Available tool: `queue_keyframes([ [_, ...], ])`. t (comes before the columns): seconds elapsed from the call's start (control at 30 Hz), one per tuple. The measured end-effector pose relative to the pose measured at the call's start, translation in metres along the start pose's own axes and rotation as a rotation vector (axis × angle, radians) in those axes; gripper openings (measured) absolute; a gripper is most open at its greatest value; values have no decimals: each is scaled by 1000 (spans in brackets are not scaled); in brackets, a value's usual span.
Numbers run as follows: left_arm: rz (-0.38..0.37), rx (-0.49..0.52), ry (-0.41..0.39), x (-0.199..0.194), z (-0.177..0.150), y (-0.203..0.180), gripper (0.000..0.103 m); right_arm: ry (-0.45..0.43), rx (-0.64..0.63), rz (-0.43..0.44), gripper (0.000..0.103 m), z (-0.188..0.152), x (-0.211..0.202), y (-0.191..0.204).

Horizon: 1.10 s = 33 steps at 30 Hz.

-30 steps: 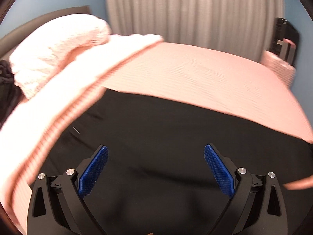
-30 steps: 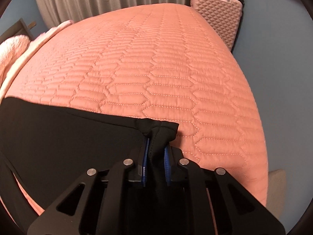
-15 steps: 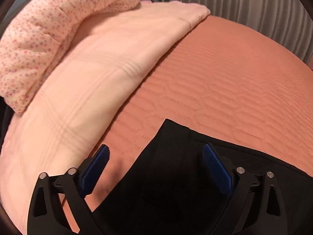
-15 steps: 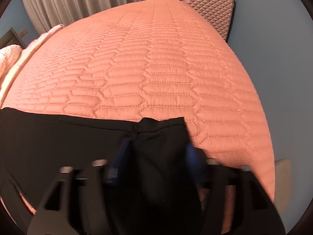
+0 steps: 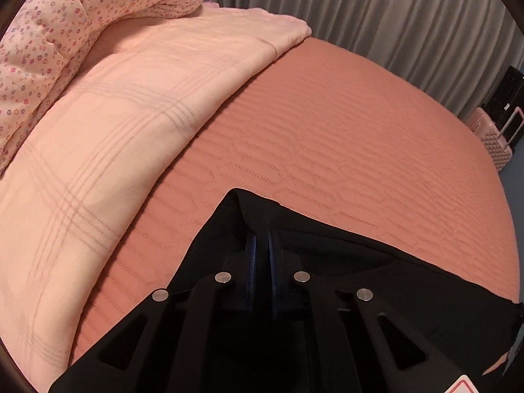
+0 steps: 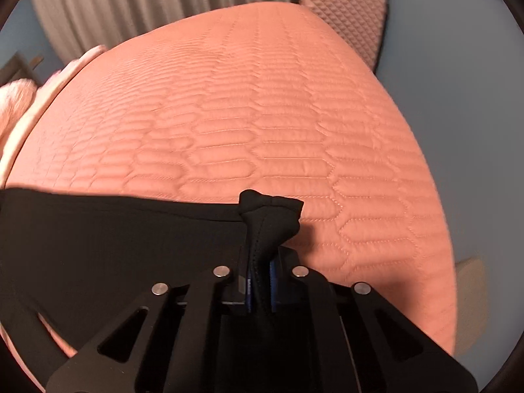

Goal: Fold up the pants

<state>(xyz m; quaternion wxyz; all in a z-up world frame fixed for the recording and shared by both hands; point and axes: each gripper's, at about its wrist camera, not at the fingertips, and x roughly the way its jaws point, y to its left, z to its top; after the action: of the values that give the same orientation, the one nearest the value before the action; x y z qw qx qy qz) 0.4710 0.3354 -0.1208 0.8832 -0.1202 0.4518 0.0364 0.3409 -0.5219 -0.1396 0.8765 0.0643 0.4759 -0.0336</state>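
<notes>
Black pants [image 5: 376,262] lie spread on the near part of a salmon quilted bed [image 5: 344,137]. My left gripper [image 5: 261,245] is shut on the pants' left corner, which peaks just ahead of the blue pads. In the right wrist view the pants [image 6: 114,239] stretch to the left, and my right gripper [image 6: 260,262] is shut on a bunched right corner [image 6: 271,216] that sticks up past the fingertips. The bed [image 6: 262,114] fills the view beyond.
A folded pale pink blanket [image 5: 114,124] and a floral pillow [image 5: 65,23] lie along the bed's left side. Grey curtains [image 5: 393,13] hang behind the bed. A pink suitcase [image 6: 344,9] stands past the far corner, also in the left wrist view [image 5: 494,140].
My left gripper went from open over the pants to shut on their left corner. My right gripper opened briefly, then shut again on the right corner, now bunched higher.
</notes>
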Motion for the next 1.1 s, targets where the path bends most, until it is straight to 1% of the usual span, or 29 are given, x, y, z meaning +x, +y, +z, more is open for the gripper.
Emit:
queue_keyframes([
  [0.03,-31,-6,-19,-16,-3,2,5,-24,1,14,5,0,-12,1],
  [0.1,-101,5,-54,-62,-13,3,5,-93,4,64,5,-4,-49,2],
  [0.13,-127,13,-63,-78,-16,3,6,-128,-13,92,5,-7,-73,5],
  [0.2,-165,46,-85,-124,-30,3,6,-181,-46,135,5,-15,-110,8],
  [0.23,-186,63,-100,-152,-42,7,6,-204,-66,153,5,-21,-129,10],
  [0.27,-200,71,-105,-171,-54,11,6,-231,-96,176,5,-32,-154,11],
  [0.33,-220,84,-112,-204,-77,19,6,-247,-143,195,5,-51,-186,13],
  [0.4,-228,97,-99,-234,-112,31,6,-207,-202,201,5,-79,-208,13],
  [0.43,-212,106,-81,-244,-135,40,6,-164,-218,201,5,-94,-210,11],
  [0.5,-178,122,-30,-245,-169,55,7,-79,-231,182,6,-124,-203,4],
  [0.53,-131,143,8,-242,-193,63,7,-32,-219,182,6,-139,-194,-1],
  [0.6,-65,157,65,-229,-225,78,8,79,-202,158,9,-172,-166,-5],
  [0.67,16,149,150,-211,-264,94,8,134,-187,149,10,-191,-154,-8],
  [0.7,73,151,194,-203,-281,102,8,137,-179,136,12,-198,-153,-7],
  [0.73,101,152,220,-199,-290,109,8,124,-164,121,24,-201,-155,-8],
  [0.77,134,143,228,-201,-300,117,8,99,-148,100,32,-205,-164,-9],
  [0.8,155,120,218,-208,-305,124,8,68,-130,86,47,-207,-174,-11],
  [0.83,149,85,198,-218,-306,129,8,35,-110,77,60,-209,-185,-15],
  [0.87,161,43,153,-236,-305,135,9,-8,-77,67,66,-211,-200,-21],
  [0.9,169,28,119,-247,-302,136,9,-39,-51,65,72,-214,-211,-26],
  [0.93,175,16,76,-263,-298,135,9,-69,-20,63,72,-217,-224,-32],
  [0.97,194,23,55,-272,-295,131,10,-90,21,66,72,-223,-237,-41],
  [1.03,226,88,17,-285,-286,106,19,-126,112,80,72,-233,-253,-52],
  [1.07,221,138,-19,-290,-284,82,32,-140,152,99,72,-239,-258,-55],
  [1.1,205,148,-42,-292,-285,66,49,-144,183,126,72,-241,-256,-59],
])
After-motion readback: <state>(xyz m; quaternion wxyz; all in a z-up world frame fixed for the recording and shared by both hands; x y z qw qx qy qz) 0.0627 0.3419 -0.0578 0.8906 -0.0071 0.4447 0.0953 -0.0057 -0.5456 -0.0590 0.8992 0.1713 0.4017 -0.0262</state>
